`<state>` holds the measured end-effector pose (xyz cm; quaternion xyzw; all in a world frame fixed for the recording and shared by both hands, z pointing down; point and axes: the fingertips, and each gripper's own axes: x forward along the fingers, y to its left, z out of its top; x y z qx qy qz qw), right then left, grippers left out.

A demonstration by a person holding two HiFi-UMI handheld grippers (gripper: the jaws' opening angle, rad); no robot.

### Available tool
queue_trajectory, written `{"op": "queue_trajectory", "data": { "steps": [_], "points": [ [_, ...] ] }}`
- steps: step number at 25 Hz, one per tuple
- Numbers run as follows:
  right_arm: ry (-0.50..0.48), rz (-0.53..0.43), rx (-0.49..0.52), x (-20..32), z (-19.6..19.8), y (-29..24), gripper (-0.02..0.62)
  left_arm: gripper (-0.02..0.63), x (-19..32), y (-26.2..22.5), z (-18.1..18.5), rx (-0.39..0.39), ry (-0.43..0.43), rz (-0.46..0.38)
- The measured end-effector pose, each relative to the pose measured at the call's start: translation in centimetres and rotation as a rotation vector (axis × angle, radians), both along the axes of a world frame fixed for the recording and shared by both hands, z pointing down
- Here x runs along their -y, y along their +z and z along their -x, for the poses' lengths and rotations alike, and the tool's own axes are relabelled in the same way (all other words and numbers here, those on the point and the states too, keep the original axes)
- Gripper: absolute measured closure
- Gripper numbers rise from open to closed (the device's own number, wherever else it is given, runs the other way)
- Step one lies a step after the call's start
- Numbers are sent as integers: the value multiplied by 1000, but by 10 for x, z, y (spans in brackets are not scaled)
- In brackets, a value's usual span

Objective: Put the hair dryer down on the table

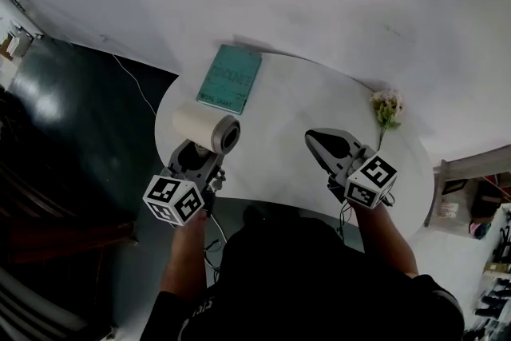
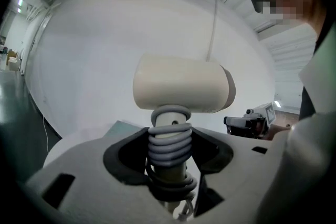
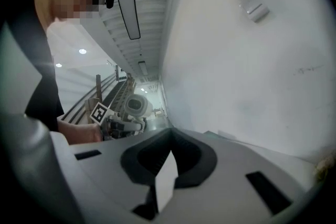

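Between left gripper (image 2: pixel 169 145) fingers (image 2: pixel 92 168), hair dryer (image 2: pixel 181 84) handle; right gripper (image 3: pixel 167 161) fingers together.

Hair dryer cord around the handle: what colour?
Grey cord, on a cream hair dryer. Shows best in the left gripper view.

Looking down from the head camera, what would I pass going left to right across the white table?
Hair dryer, held in the left gripper → right gripper → small bunch of flowers.
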<state>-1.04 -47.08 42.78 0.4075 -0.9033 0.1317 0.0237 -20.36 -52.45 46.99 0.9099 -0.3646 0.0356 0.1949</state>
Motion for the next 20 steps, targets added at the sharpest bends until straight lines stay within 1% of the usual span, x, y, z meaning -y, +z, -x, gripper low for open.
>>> {"op": "queue_trajectory", "data": {
  "steps": [6, 12, 16, 20],
  "points": [
    [13, 47, 24, 9, -22, 21, 589, 371, 20, 39, -47, 47, 59, 82],
    [32, 94, 34, 7, -46, 42, 589, 372, 33, 97, -92, 149, 143, 172],
    [56, 122, 34, 5, -62, 54, 589, 373, 39, 133, -114, 201, 180, 239],
    [77, 149, 41, -1, -72, 65, 589, 372, 42, 168, -132, 279, 208, 288]
  ]
}}
